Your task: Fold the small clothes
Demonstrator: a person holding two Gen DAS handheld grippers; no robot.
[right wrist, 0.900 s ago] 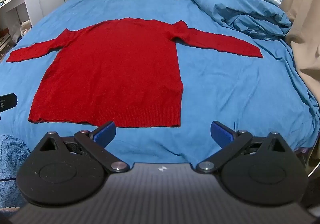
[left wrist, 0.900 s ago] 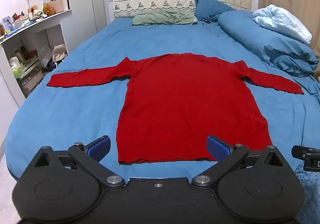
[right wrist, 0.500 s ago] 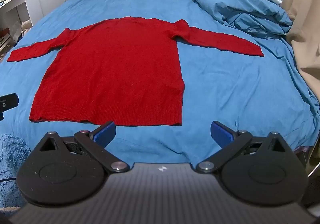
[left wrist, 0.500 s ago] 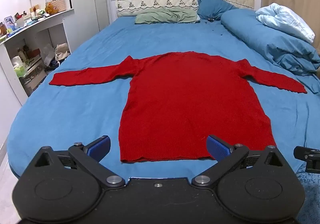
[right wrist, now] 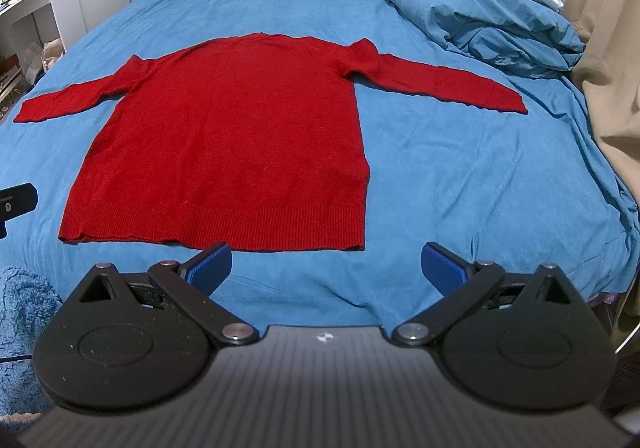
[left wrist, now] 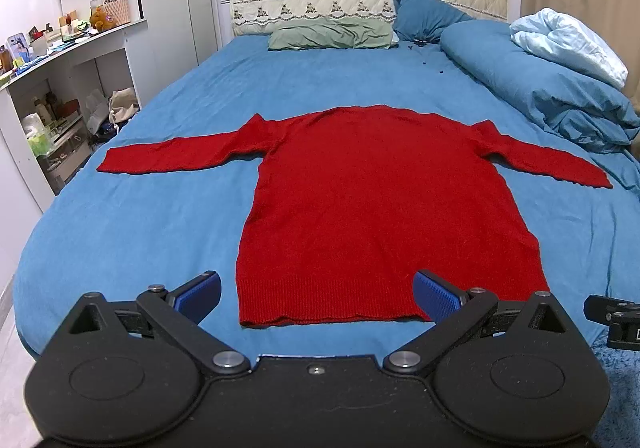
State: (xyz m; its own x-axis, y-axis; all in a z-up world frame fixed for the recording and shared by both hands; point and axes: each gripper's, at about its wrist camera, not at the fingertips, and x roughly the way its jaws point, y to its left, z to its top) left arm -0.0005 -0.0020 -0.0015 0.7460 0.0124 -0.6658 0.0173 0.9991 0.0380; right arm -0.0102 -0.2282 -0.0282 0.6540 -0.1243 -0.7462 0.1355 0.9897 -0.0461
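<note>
Here the red sweater [left wrist: 380, 207] lies flat on the blue bed [left wrist: 160, 207], spread out with its front or back up, I cannot tell which. Both sleeves are stretched to the sides and the ribbed hem [right wrist: 248, 236] is toward the cameras. No fold is made yet.

The left claw [left wrist: 316, 294] hangs near the hem, over the left half of it, with its blue pads wide apart and nothing between them. The right claw [right wrist: 326, 266] is also wide apart and empty, just before the hem's right corner [right wrist: 358, 244].

The sweater looks like a soft knit, light and limp. I think it will sag and stretch when it is lifted, and it will not keep any shape alone. The knit surface probably gives good friction to the pads, so slipping is a small risk. A bigger risk is to catch the bed sheet together with the knit, because the cloth lies thin on it.

Good places to take hold are, in my opinion, the sleeve cuffs [left wrist: 116, 167], or the two hem corners, where the ribbing is thicker.
</note>
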